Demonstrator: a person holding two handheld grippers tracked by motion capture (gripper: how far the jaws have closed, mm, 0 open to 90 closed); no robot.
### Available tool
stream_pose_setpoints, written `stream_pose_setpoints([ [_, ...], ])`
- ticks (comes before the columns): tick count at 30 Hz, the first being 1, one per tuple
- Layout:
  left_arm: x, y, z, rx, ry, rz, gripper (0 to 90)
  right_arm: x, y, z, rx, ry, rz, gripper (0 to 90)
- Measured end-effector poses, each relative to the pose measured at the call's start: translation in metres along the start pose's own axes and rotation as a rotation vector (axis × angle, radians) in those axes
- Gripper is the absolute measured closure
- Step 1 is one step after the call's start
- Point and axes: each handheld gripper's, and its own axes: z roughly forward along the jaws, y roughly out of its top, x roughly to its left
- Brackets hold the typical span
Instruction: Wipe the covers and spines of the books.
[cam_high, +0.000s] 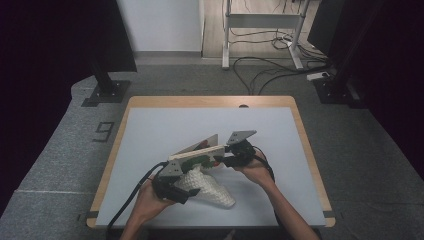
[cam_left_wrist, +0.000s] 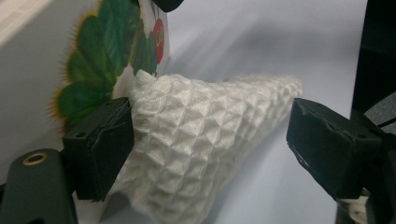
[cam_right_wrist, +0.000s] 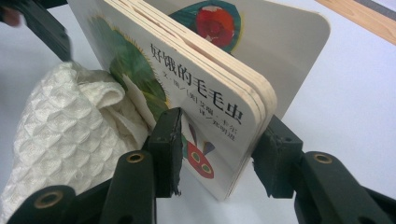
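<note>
Right claw (cam_right_wrist: 215, 154) clamps the board book (cam_right_wrist: 187, 93) upright on the worktop (cam_high: 150, 130); left claw (cam_left_wrist: 210, 140) gapes around the white cloth (cam_left_wrist: 201, 140), unpressed, so the cloth may slip free.

Wood-edged table with pale grey-white top (cam_high: 165, 125). On it: crumpled white waffle-weave cloth (cam_high: 210, 187); thick white board book (cam_high: 197, 152), lower edge apparently resting on the surface.

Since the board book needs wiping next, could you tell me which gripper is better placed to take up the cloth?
The left gripper: its jaws stand open around the white waffle cloth, pads not pressing. The right gripper is clamped on the board book, holding it upright.
</note>
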Motion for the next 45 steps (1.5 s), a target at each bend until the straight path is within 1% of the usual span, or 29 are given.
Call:
stream_pose_setpoints([
  [1, 0.001, 0.0, 0.004, -0.002, 0.006, -0.003, 15.0, 0.0, 0.0, 0.0, 0.0, 0.0, 0.0, 54.6],
  [3, 0.002, -0.001, 0.009, 0.006, 0.004, -0.007, 14.9, 0.0, 0.0, 0.0, 0.0, 0.002, 0.001, 54.6],
  [5, 0.002, -0.003, 0.017, 0.035, 0.007, -0.004, 14.5, 0.0, 0.0, 0.0, 0.001, 0.001, 0.001, 54.6],
  [7, -0.001, -0.006, 0.027, 0.082, 0.024, 0.006, 14.0, 0.0, 0.0, 0.0, 0.0, 0.0, 0.001, 54.4],
  [8, -0.002, -0.007, 0.031, 0.1, 0.023, 0.01, 13.6, 0.0, 0.0, 0.0, 0.001, 0.001, 0.0, 54.4],
  [9, -0.002, -0.008, 0.035, 0.11, 0.011, 0.008, 12.7, 0.0, 0.0, 0.0, 0.001, -0.001, 0.001, 54.3],
  [11, -0.002, -0.01, 0.04, 0.115, -0.007, 0.003, 13.7, 0.0, 0.0, 0.0, 0.001, -0.001, 0.001, 54.2],
  [14, -0.002, -0.011, 0.044, 0.132, -0.001, 0.009, 15.9, 0.001, 0.0, 0.0, 0.0, -0.003, 0.002, 54.1],
  [16, -0.003, -0.012, 0.045, 0.145, 0.015, 0.018, 23.0, 0.0, 0.0, 0.0, -0.001, -0.001, 0.002, 54.1],
  [19, -0.005, -0.013, 0.047, 0.151, 0.038, 0.023, 37.9, 0.0, 0.0, 0.0, -0.003, -0.001, 0.003, 54.1],
  [22, -0.002, -0.013, 0.046, 0.154, 0.03, 0.004, 56.1, 0.0, -0.001, 0.0, -0.006, -0.001, 0.006, 54.0],
  [23, -0.001, -0.012, 0.044, 0.154, 0.03, -0.009, 60.3, 0.0, -0.001, 0.0, -0.006, -0.001, 0.006, 54.0],
  [24, 0.001, -0.012, 0.043, 0.153, 0.026, -0.015, 63.5, 0.0, -0.001, 0.0, -0.006, -0.001, 0.007, 54.0],
  [26, 0.002, -0.01, 0.04, 0.14, 0.019, -0.023, 66.7, 0.001, -0.001, 0.0, -0.008, -0.002, 0.007, 54.1],
  [31, -0.002, -0.008, 0.031, 0.115, 0.016, -0.009, 68.0, 0.001, -0.001, 0.0, -0.01, -0.004, 0.009, 54.2],
  [34, -0.004, -0.006, 0.025, 0.108, 0.018, -0.003, 68.0, 0.001, -0.002, 0.001, -0.013, -0.004, 0.01, 54.2],
  [36, -0.004, -0.006, 0.021, 0.109, 0.016, 0.001, 67.9, 0.0, -0.002, 0.001, -0.014, -0.003, 0.012, 54.1],
  [40, -0.003, -0.005, 0.011, 0.114, 0.027, 0.001, 67.8, 0.0, -0.002, 0.001, -0.016, -0.004, 0.014, 54.1],
  [45, -0.005, -0.008, -0.002, 0.129, 0.053, 0.013, 67.4, 0.0, -0.002, 0.001, -0.017, -0.004, 0.016, 54.1],
])
